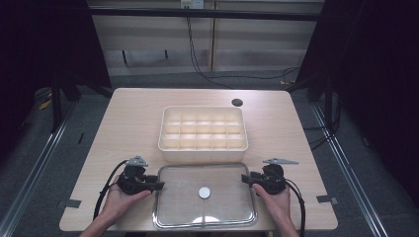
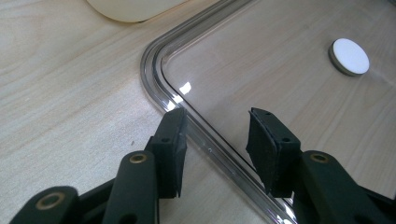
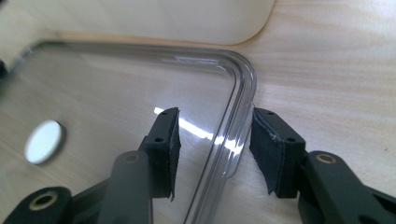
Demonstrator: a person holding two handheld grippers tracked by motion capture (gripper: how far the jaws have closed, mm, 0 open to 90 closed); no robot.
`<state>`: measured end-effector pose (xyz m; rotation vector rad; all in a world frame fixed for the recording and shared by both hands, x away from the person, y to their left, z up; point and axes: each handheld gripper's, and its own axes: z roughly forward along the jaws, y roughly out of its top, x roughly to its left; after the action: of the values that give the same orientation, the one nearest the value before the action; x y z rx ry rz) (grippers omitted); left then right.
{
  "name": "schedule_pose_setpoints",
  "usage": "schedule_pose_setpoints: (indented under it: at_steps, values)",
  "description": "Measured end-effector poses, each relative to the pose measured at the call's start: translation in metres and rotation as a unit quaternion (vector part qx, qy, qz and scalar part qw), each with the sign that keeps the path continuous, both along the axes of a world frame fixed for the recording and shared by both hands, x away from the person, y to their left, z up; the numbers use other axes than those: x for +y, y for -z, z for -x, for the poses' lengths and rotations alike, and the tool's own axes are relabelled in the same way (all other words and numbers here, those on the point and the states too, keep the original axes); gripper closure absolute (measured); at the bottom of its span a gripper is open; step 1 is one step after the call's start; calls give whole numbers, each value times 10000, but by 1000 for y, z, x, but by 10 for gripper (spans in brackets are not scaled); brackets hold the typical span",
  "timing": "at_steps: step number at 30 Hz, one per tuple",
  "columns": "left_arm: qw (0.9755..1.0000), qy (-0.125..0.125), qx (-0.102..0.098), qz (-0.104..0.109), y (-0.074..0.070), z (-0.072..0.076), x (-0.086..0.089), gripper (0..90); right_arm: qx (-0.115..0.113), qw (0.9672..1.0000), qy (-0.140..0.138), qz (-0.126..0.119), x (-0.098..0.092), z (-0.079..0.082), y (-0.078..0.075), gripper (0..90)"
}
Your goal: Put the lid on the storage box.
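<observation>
A clear plastic lid (image 1: pixel 205 217) with a raised rim lies flat at the table's near edge, a small white disc (image 1: pixel 204 192) at its centre. Behind it stands a cream divided box (image 1: pixel 203 134) with several empty compartments. My left gripper (image 1: pixel 159 185) is open at the lid's left edge; in the left gripper view its jaws straddle the lid's rim (image 2: pixel 205 140), one jaw outside and one over the lid. My right gripper (image 1: pixel 245 178) is open at the lid's right edge, its jaws either side of the rim (image 3: pixel 236 135). Neither grips the lid.
The wooden table (image 1: pixel 133 113) has a dark round hole (image 1: pixel 237 102) near its back right. Tape marks sit at the front corners (image 1: pixel 72 203). Black curtains and cables surround the table on the floor.
</observation>
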<state>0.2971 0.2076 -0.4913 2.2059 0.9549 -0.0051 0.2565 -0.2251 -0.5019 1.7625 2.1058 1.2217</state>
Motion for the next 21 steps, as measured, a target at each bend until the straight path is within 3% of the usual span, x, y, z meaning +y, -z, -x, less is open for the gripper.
schedule_pose_setpoints:
  at_steps: [2,5,15,18,19,21]
  values:
    - [10000,15,17,0,0,0,0,570,37,9999,45,-135,-2,0,1,541]
    - [10000,-39,58,38,0,-1,0,573,205,9966,246,-761,-11,0,6,564]
    - [10000,-86,11,27,0,-1,0,574,270,9934,310,-1067,-17,1,7,627]
    - [9999,-158,22,59,1,-2,0,578,100,9906,354,-1315,-21,3,3,663]
    - [9999,-141,16,60,1,-3,1,588,59,9879,330,-1515,-24,4,1,667]
    - [9999,-163,0,47,1,-3,0,588,45,9871,326,-1564,-24,5,1,666]
